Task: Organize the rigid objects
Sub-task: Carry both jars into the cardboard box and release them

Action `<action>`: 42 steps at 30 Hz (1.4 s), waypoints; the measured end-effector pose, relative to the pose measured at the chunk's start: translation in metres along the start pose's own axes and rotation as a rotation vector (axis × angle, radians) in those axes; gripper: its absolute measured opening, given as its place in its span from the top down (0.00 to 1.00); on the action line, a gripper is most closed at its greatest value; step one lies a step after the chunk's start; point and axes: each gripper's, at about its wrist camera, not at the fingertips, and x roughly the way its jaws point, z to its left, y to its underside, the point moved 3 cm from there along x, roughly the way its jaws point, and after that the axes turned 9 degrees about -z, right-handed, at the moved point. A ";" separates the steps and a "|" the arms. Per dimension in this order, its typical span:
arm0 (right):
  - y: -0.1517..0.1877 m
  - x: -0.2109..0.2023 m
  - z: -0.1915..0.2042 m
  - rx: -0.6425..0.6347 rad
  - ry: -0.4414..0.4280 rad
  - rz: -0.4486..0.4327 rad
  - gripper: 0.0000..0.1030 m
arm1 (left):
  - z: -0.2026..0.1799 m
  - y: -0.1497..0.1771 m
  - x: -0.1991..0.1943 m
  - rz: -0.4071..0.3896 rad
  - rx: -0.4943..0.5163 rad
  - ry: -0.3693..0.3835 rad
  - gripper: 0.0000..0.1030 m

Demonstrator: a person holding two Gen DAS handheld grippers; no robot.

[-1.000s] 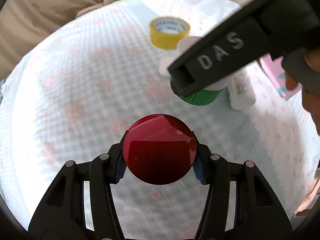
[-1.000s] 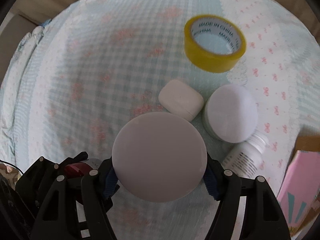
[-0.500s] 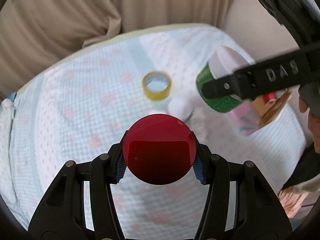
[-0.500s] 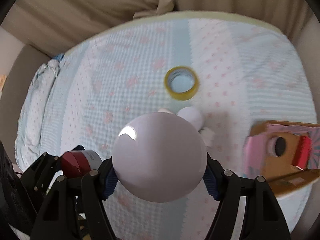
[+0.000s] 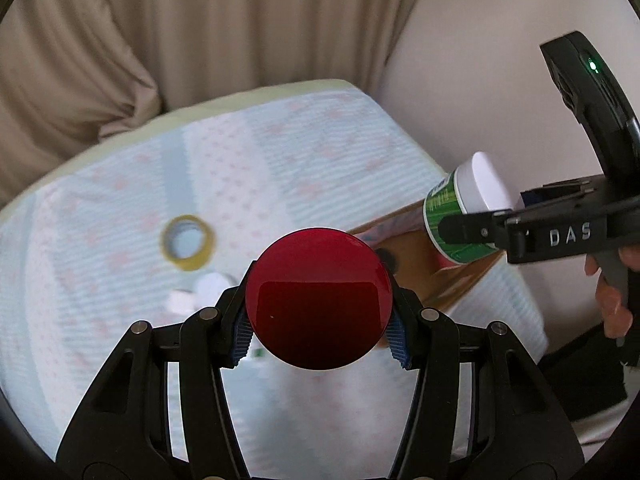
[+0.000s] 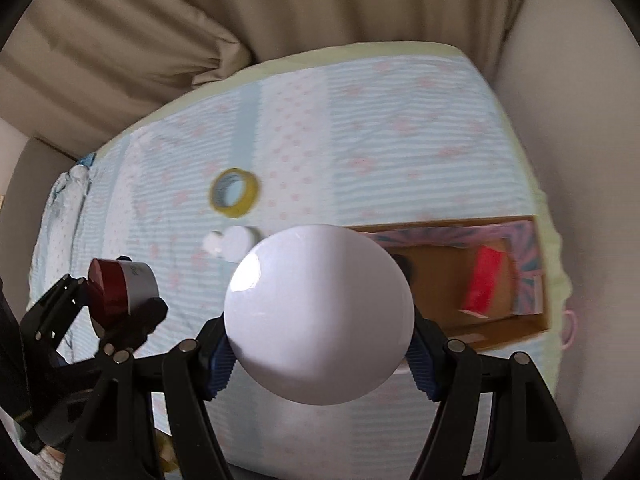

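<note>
While both jars hang in the air above the bed (image 6: 400, 128), the left gripper (image 5: 318, 326) clamps a red-lidded jar (image 5: 318, 300) and the right gripper (image 6: 318, 360) clamps a white-lidded green jar (image 6: 319, 314). Below lie a yellow tape roll (image 6: 235, 192), two small white items, probably containers, and an open cardboard box (image 6: 452, 280).

I see a glossy red lid (image 5: 318, 298) and a smooth white lid (image 6: 319, 314) with shine; the box (image 6: 496, 320) looks like matt cardboard — the bedsheet (image 6: 360, 120) is probably soft woven cloth.
</note>
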 end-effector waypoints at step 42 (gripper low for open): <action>0.016 0.203 -0.194 0.072 -0.248 0.325 0.21 | -0.151 0.088 0.259 0.421 0.159 0.007 0.00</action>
